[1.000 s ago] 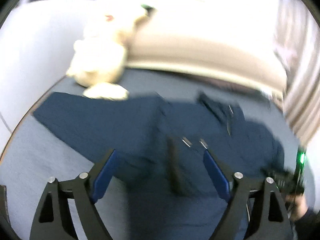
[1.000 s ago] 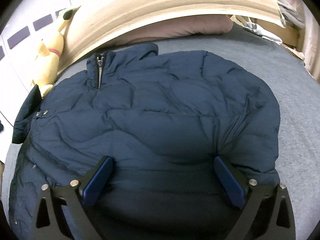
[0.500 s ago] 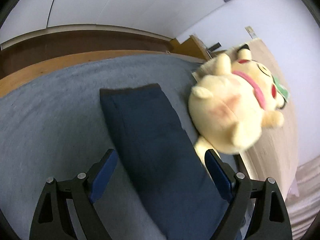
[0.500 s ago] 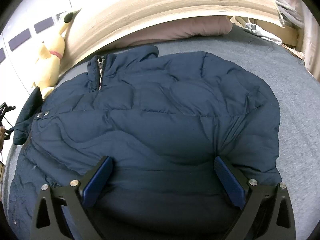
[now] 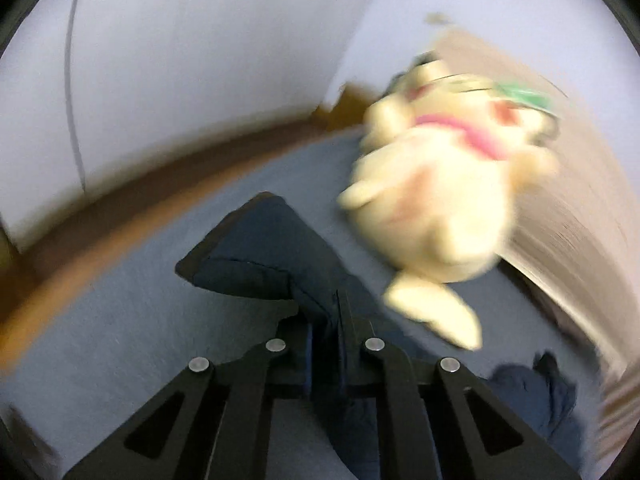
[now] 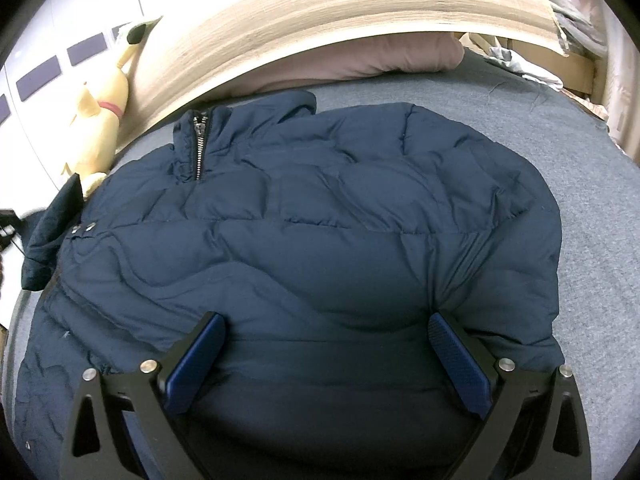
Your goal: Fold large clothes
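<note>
A navy puffer jacket [image 6: 320, 240] lies spread on the grey bed [image 6: 580, 184], collar and zipper [image 6: 199, 148] toward the headboard. My right gripper [image 6: 326, 344] is open, its blue pads resting over the jacket's lower part, holding nothing. In the left wrist view my left gripper [image 5: 326, 332] is shut on the jacket's sleeve [image 5: 264, 256], near the cuff end, which is lifted slightly off the bed. The same raised sleeve shows at the left edge of the right wrist view [image 6: 52, 232].
A yellow plush toy [image 5: 436, 208] with a pink collar lies close to the right of the sleeve; it also shows in the right wrist view [image 6: 100, 120]. A pink pillow [image 6: 360, 60] and a wooden headboard [image 6: 320, 12] are behind. The bed's wooden edge [image 5: 100, 232] and a white wall are at left.
My left gripper has closed on the sleeve, which was lying flat between open fingers half a second ago; its cuff end has lifted. The right gripper has stayed still and open.
</note>
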A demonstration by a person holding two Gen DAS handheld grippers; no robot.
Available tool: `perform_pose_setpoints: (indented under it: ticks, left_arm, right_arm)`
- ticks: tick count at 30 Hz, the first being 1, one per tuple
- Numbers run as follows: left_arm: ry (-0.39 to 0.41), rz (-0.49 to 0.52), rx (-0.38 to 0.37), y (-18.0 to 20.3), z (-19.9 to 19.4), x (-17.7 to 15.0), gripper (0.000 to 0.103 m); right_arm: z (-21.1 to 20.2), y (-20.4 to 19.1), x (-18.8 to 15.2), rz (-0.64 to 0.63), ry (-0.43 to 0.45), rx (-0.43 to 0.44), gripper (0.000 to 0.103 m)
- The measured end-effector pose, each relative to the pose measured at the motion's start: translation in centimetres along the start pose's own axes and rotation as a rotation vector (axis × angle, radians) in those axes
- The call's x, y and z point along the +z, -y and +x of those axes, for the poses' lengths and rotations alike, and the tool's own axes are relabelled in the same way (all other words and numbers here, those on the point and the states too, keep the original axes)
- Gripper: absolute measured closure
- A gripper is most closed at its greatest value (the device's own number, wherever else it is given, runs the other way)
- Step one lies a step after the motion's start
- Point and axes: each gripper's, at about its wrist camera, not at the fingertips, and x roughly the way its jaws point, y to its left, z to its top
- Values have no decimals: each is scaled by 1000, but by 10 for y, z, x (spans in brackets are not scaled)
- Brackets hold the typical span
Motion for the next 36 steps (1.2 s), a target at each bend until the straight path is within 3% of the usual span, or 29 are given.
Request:
perform_pose_setpoints:
  ticks: [3, 6, 9, 12, 13, 14, 15, 16, 19, 23, 27, 31, 36]
  left_arm:
    - [146, 180, -40, 64, -66, -2, 94]
    - [219, 295, -123, 123, -114, -15, 94]
    - [226, 404, -241, 192, -151, -44, 94]
    - [183, 496, -325, 248, -161, -80, 89]
    - [157, 526, -345, 264, -161, -93, 70]
    - [126, 550, -371, 278, -159, -105, 36]
    - [85, 571, -404, 294, -156, -121, 21]
    - [69, 577, -420, 298, -158, -131, 15]
    - [-46, 622, -454, 324, -146, -163, 15]
    - [-120, 570, -467, 318, -137, -165, 15]
    - [-66, 484, -442, 271, -150, -156, 15]
    - [5, 352, -284, 193, -137, -146, 15]
    - [-80, 175, -155, 95, -103, -166, 15]
  right_arm:
    - [2, -2, 2, -9, -8, -12, 0]
    - [2, -4, 6, -17, -26, -22, 0]
    - [-8, 0, 14, 20, -57, 5, 0]
    - [-39, 15, 22, 143, -1, 82, 0]
    - [-51, 20, 23, 174, 16, 101, 0]
    - [-62, 25, 24, 193, 28, 112, 0]
    - [-70, 28, 23, 200, 37, 120, 0]
    - [-80, 33, 22, 209, 49, 130, 0]
    - [-101, 47, 17, 248, 64, 147, 0]
    - [-108, 62, 11, 343, 51, 196, 0]
    - [-101, 57, 15, 469, 5, 347, 0]
    - [-75, 17, 34, 516, -55, 520, 0]
    - [-14, -40, 54, 652, -154, 700, 0]
